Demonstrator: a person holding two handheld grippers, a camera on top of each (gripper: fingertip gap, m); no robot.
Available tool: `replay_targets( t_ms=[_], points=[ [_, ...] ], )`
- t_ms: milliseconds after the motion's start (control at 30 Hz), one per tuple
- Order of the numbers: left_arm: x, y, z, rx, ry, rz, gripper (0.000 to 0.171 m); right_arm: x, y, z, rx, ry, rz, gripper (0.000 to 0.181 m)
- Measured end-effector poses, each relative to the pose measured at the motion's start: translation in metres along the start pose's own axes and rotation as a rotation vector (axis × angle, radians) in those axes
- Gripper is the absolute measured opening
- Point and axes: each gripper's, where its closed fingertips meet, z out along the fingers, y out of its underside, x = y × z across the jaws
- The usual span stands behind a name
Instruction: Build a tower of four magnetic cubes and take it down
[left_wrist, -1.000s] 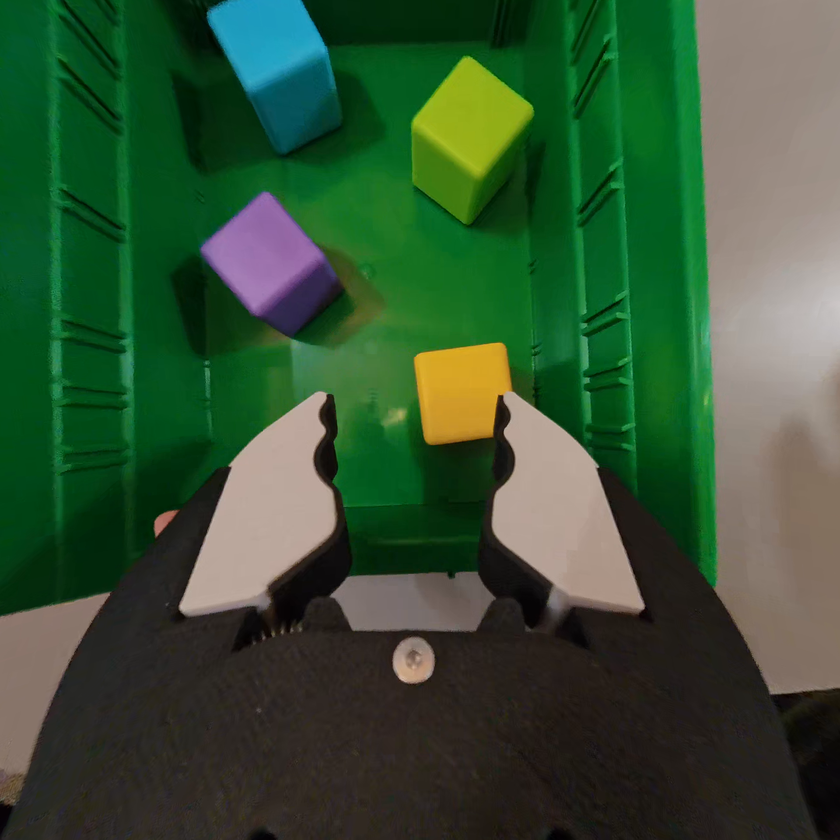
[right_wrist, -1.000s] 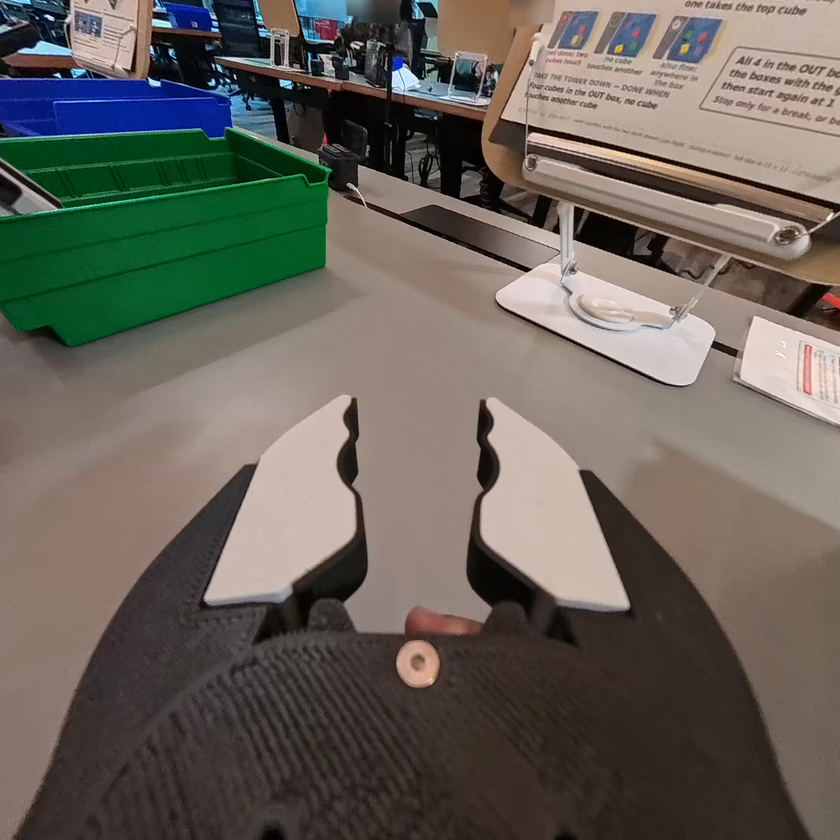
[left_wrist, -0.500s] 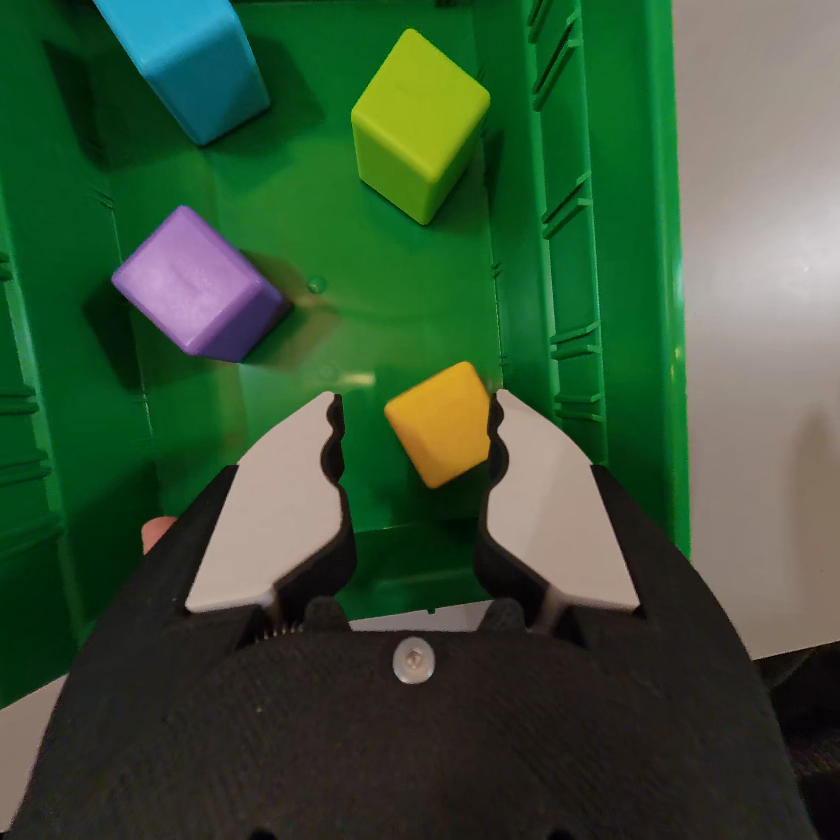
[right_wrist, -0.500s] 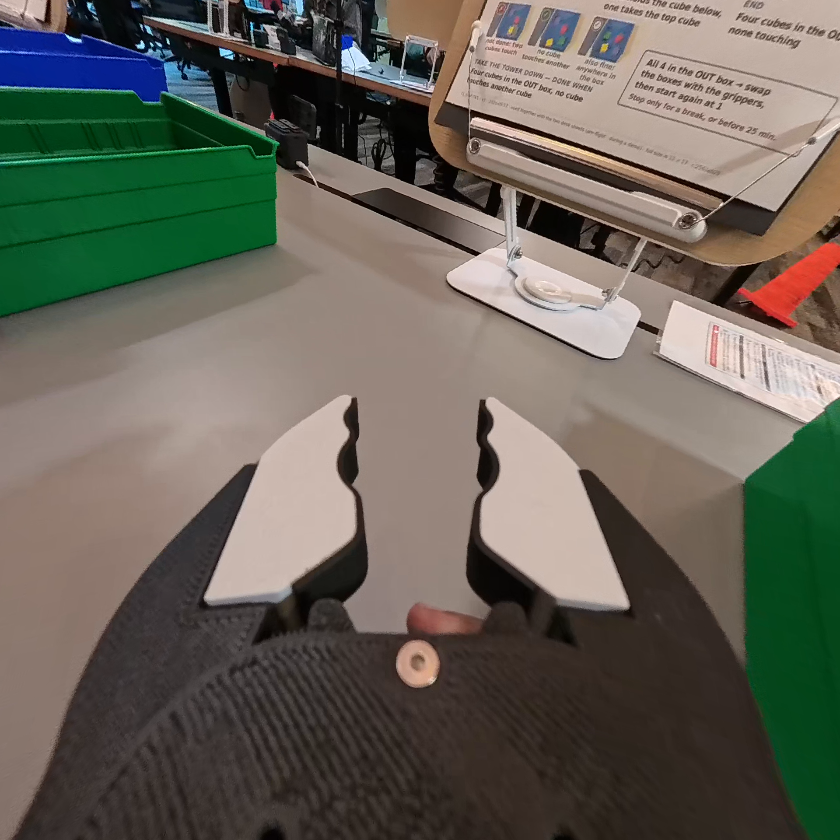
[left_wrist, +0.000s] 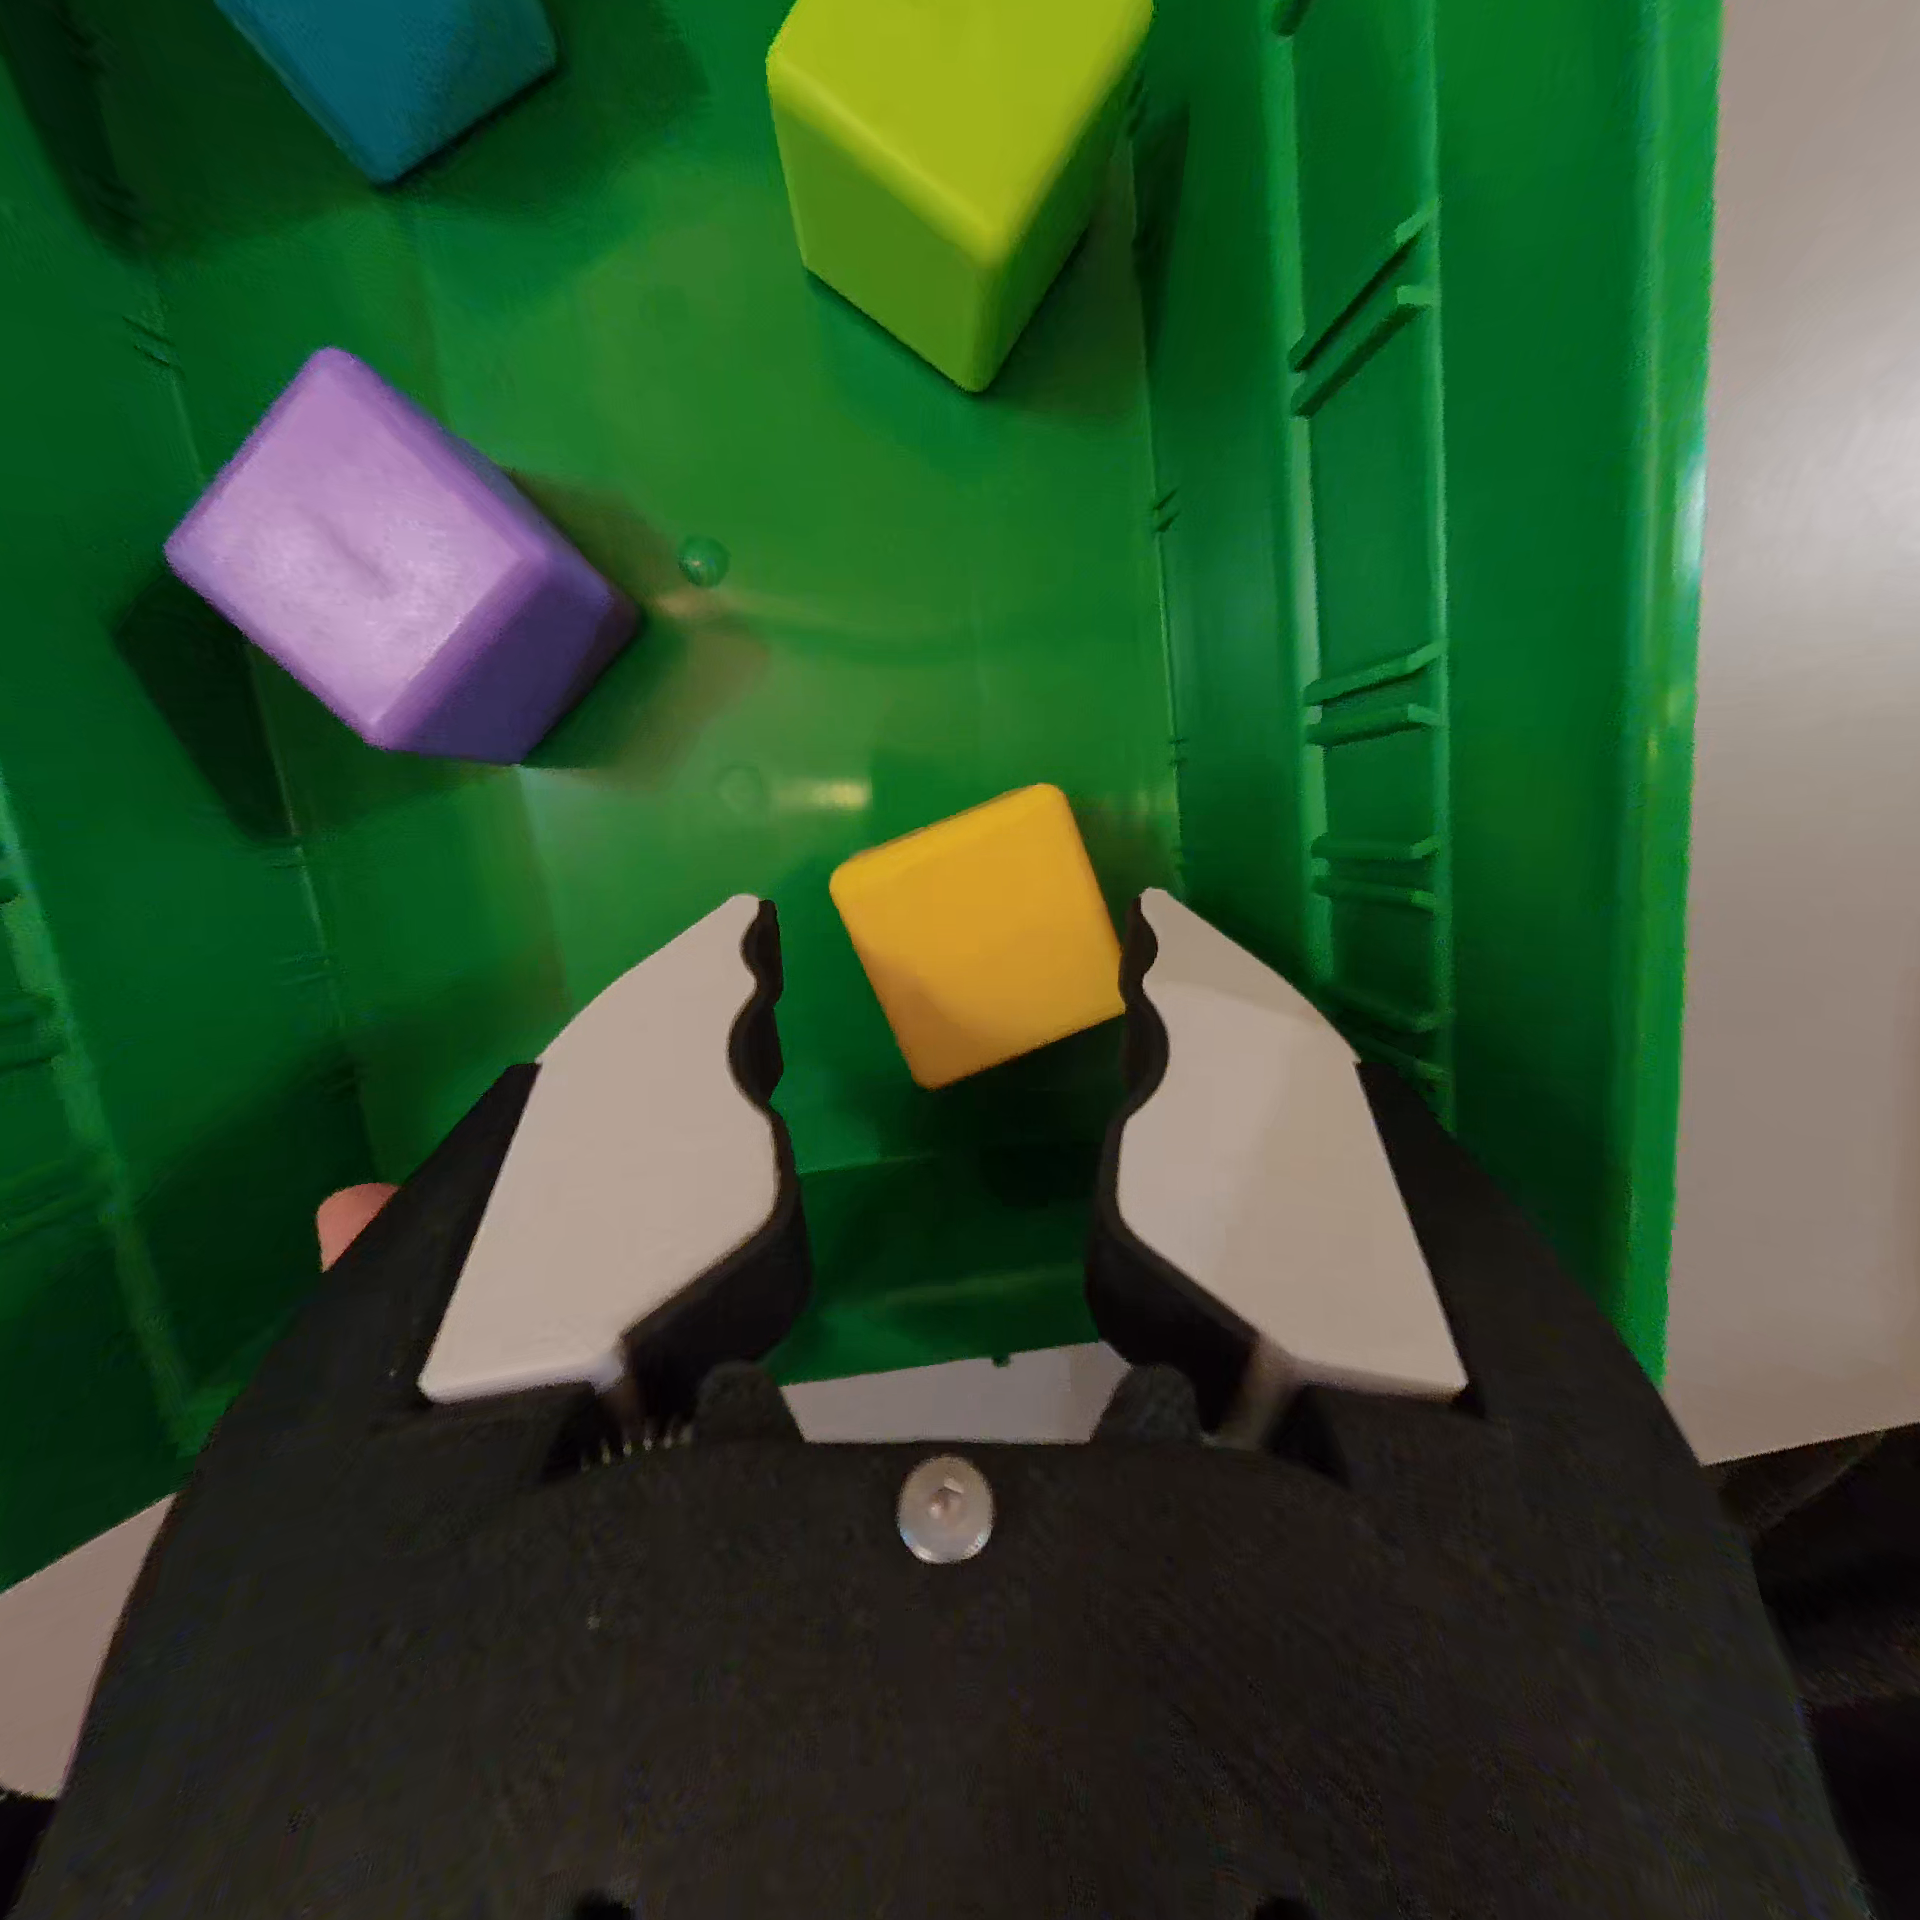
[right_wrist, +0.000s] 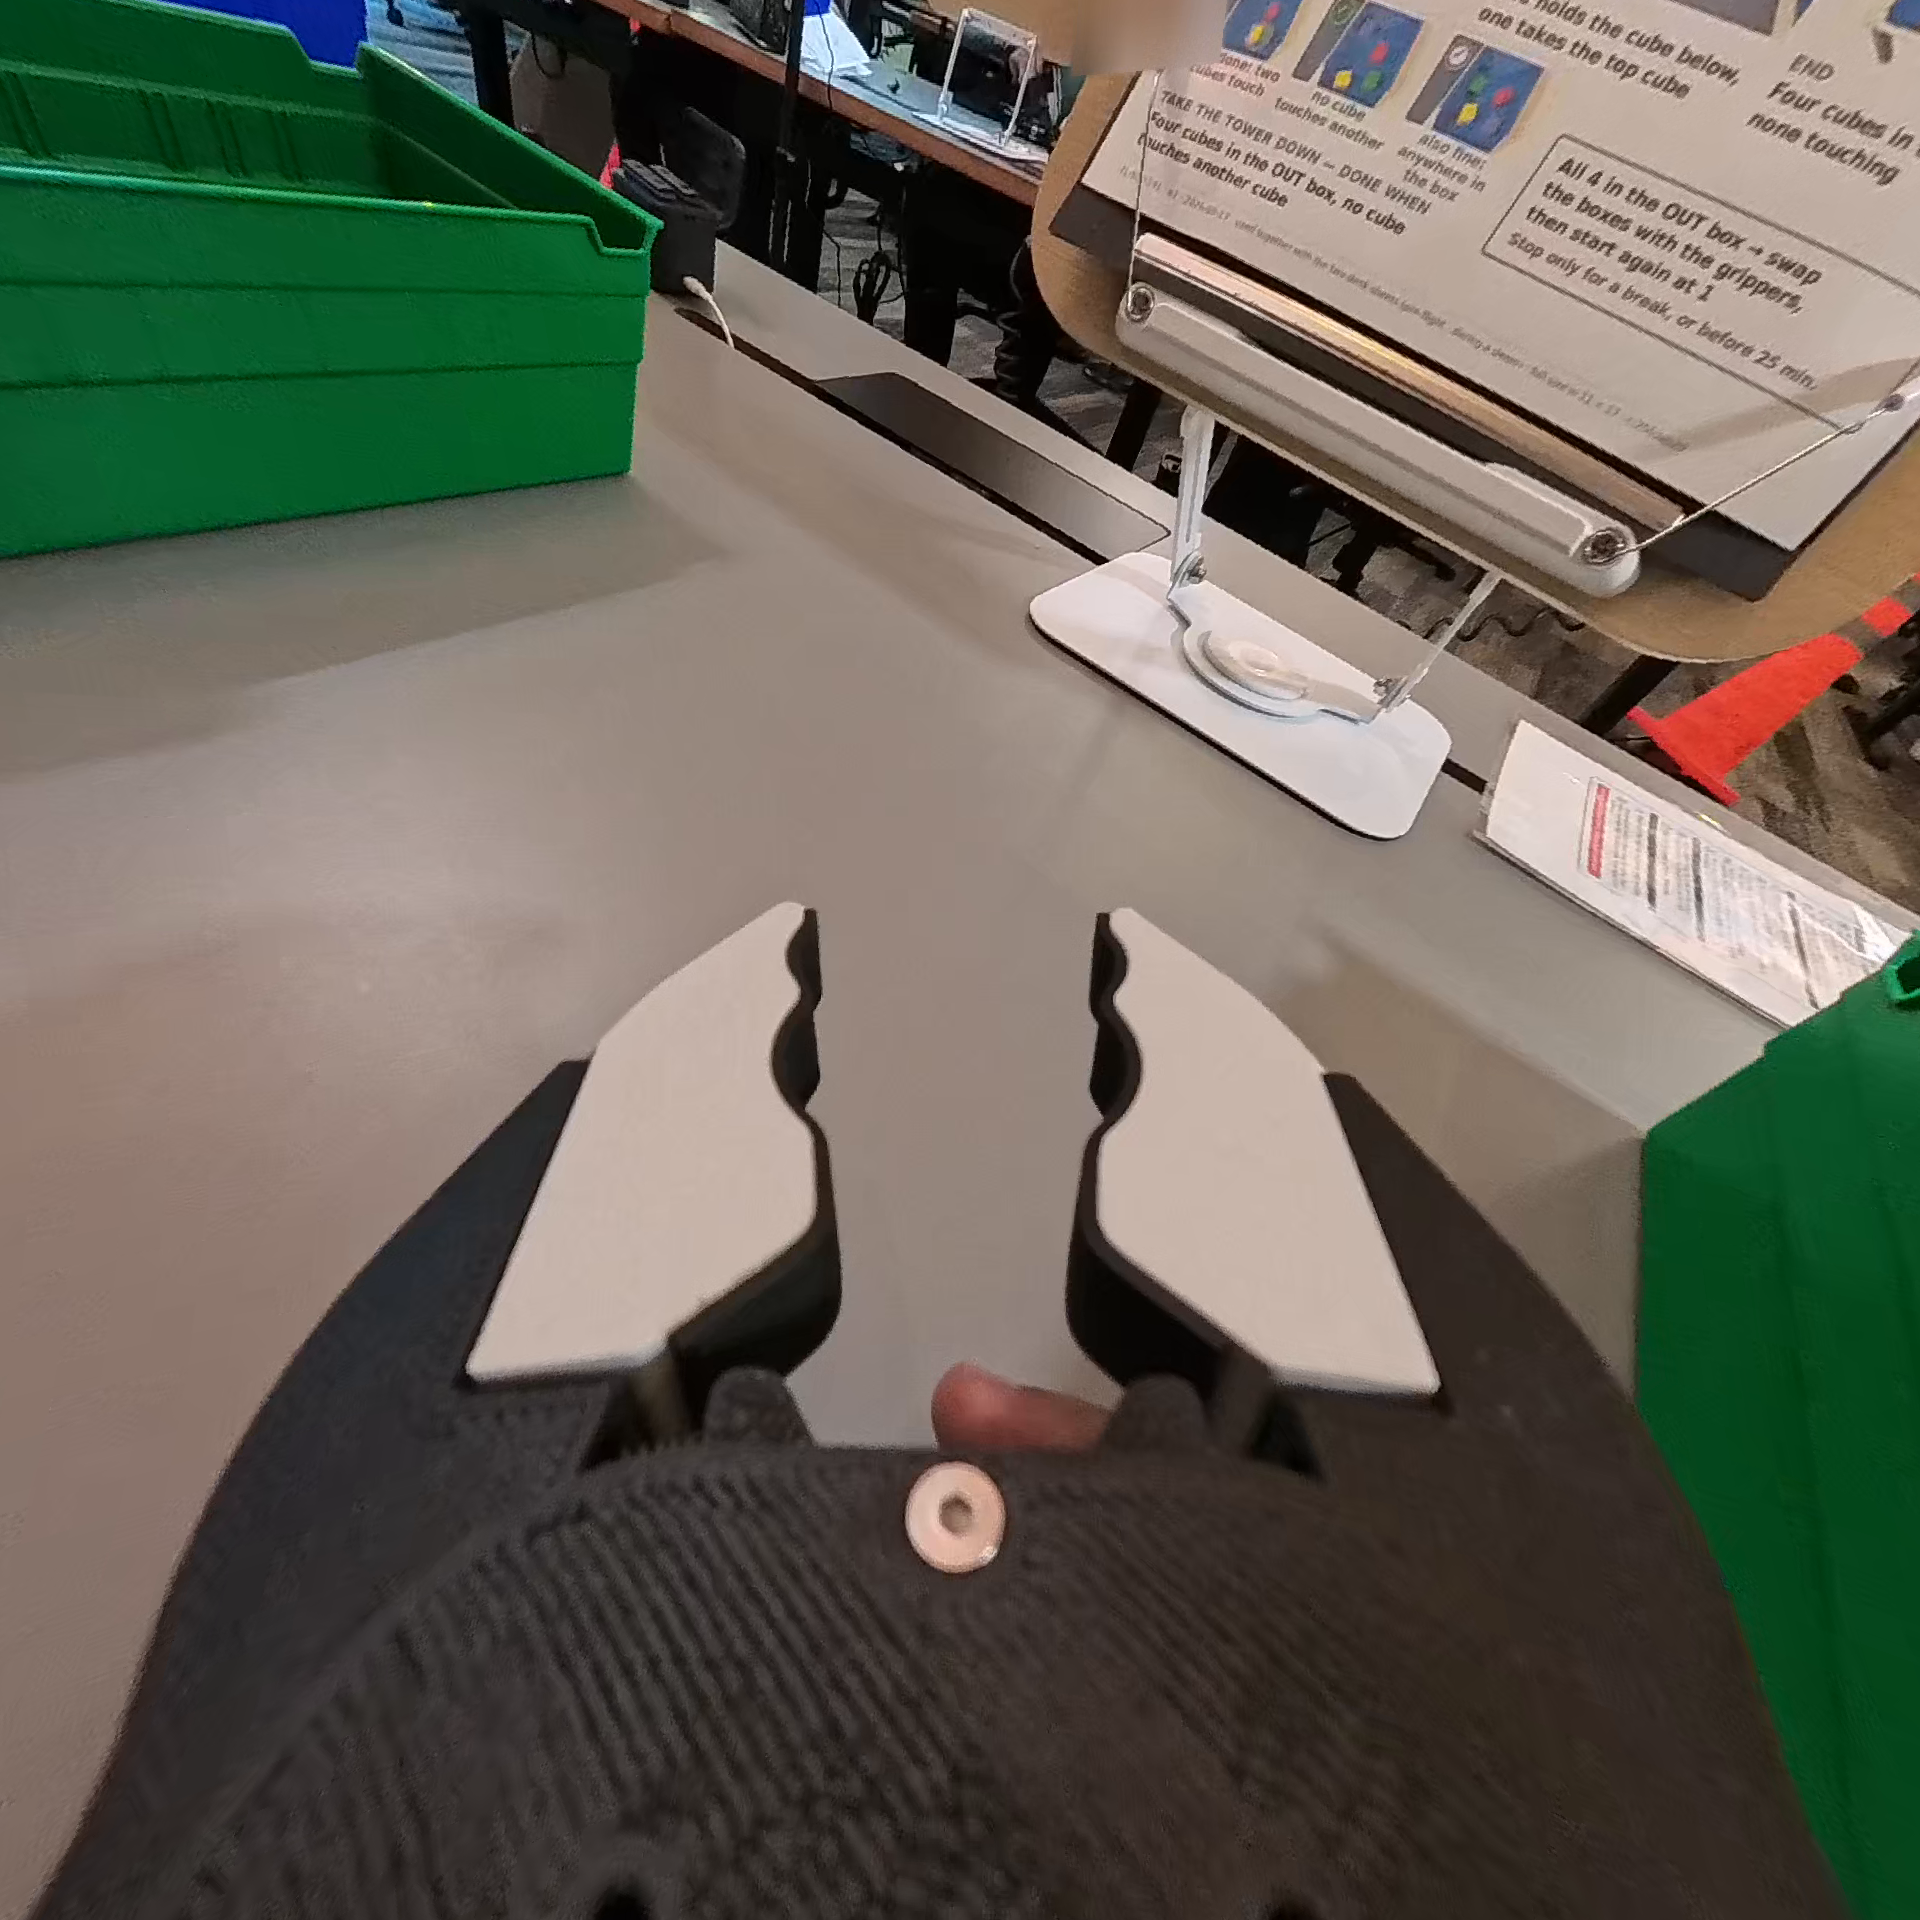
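Shift: since a second ago the left wrist view has closed in over the green plastic bin (left_wrist: 1558, 520); the small yellow cube (left_wrist: 977, 935) now sits turned at an angle between the finger lines, where earlier it lay square off the right fingertip. Right wrist view has swung right, bringing a second green bin edge (right_wrist: 1787, 1351) into frame.
Left gripper (left_wrist: 951, 925): jaws spread wide, gripping nothing; pointed down into the bin, tips either side of the yellow cube. Right tip looks just beside or touching its corner; cannot tell which. Left tip apart from it.
Yellow cube: on the bin floor near the right wall and the near end wall.
Other blocks: purple cube (left_wrist: 395, 561) to the left, lime-green block (left_wrist: 935, 177) farther along the right wall, teal block (left_wrist: 405, 73) at top edge; all well apart, none touching.
Right gripper (right_wrist: 954, 935): jaws parted, empty, held low over the bare grey tabletop (right_wrist: 416, 831), near nothing.
Surroundings: stacked green bins (right_wrist: 312, 343) far left; white document stand (right_wrist: 1247, 665) holding a printed sheet; laminated paper (right_wrist: 1683, 883) beside it.
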Motion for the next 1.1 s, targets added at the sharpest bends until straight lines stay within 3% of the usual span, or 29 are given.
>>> replay_targets(
  t_ms=[267,800,933,1100],
  points=[
    [-0.011,0.009,-0.003,-0.017,0.017,-0.029,0.066,0.002,0.001,0.0,-0.001,-0.002,0.023,0.051],
    [-0.017,0.006,-0.005,0.023,0.034,-0.012,0.046,0.001,0.003,0.001,-0.012,-0.002,0.016,0.051],
    [-0.021,-0.014,-0.038,0.165,0.062,-0.044,0.045,0.002,0.003,0.001,-0.01,0.0,0.016,0.051],
    [0.003,-0.047,-0.112,0.399,0.11,0.029,0.045,0.002,0.004,0.002,-0.014,-0.001,0.02,0.051]
  ],
)
